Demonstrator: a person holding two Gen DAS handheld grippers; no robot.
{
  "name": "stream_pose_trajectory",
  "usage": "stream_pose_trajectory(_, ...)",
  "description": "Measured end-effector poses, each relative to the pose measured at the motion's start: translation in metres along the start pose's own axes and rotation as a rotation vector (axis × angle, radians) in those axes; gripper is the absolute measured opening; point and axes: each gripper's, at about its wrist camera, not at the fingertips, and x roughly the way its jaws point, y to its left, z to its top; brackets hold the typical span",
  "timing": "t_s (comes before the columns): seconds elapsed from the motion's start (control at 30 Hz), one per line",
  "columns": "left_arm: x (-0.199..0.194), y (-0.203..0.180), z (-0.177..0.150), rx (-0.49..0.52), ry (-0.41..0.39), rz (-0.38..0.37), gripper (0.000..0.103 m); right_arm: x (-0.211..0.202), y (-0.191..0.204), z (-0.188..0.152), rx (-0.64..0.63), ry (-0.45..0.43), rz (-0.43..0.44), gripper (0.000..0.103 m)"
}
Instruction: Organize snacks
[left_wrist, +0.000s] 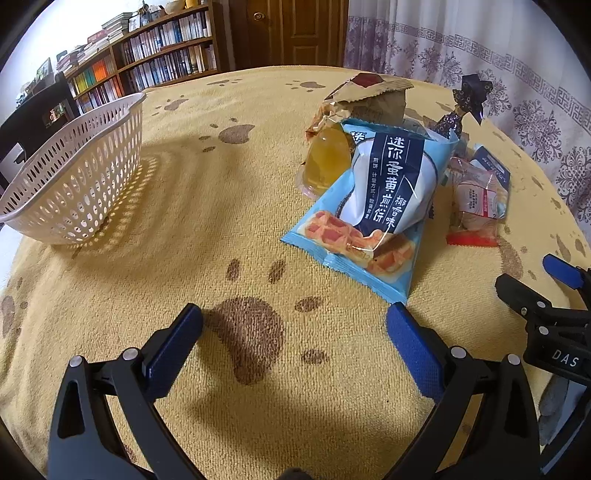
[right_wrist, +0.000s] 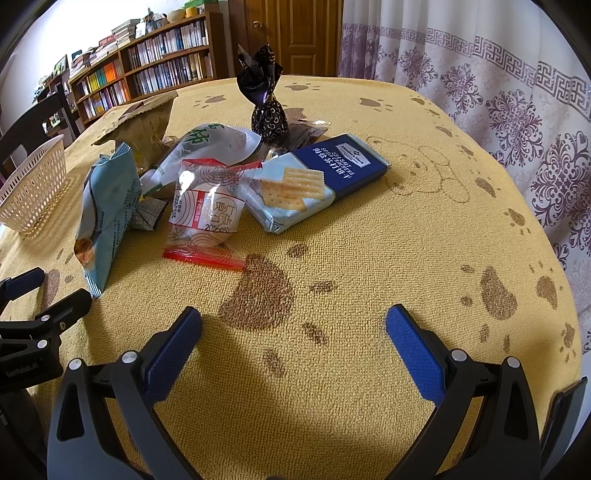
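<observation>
A pile of snacks lies on the yellow paw-print cloth. In the left wrist view a light blue egg-roll bag (left_wrist: 373, 206) leans on a yellow jelly cup (left_wrist: 327, 158) and a brown paper packet (left_wrist: 369, 98). My left gripper (left_wrist: 295, 321) is open, just short of the blue bag. In the right wrist view I see a blue cracker pack (right_wrist: 314, 177), a clear red-edged pastry packet (right_wrist: 207, 210), a dark wrapped candy (right_wrist: 267, 114) and the blue bag (right_wrist: 107, 214). My right gripper (right_wrist: 293, 321) is open over bare cloth, empty.
A white slotted basket (left_wrist: 74, 173) stands at the left of the table, seen also as the basket (right_wrist: 33, 184) from the right wrist. The right gripper's body (left_wrist: 554, 314) shows at the left view's right edge. Bookshelves, a door and a curtain lie behind.
</observation>
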Motion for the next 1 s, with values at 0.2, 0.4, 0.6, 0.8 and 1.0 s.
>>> stream_pose_trajectory(0.2,-0.0022,-0.0016,-0.0028,-0.001,-0.008,0.017,0.101,-0.0007,-0.0013,-0.0012,0.004,-0.005,0.009,0.098)
stream_pose_trajectory(0.4,-0.0026,0.0011,-0.004,-0.004,-0.007,0.007,0.101,-0.0001,-0.0016,0.0003,-0.002,-0.001,0.007,0.098)
stream_pose_trajectory(0.6,-0.0023,0.0013,-0.0036,-0.004,-0.007,0.008,0.101,-0.0003,-0.0013,0.0,-0.002,-0.002,0.007,0.098)
stream_pose_trajectory(0.8,-0.0023,0.0013,-0.0036,-0.004,-0.007,0.008,0.101,-0.0004,-0.0013,0.0,-0.002,-0.001,0.007,0.098)
stream_pose_trajectory(1.0,-0.0022,0.0012,-0.0036,-0.004,-0.007,0.008,0.101,-0.0003,-0.0013,0.0001,-0.002,-0.001,0.007,0.098)
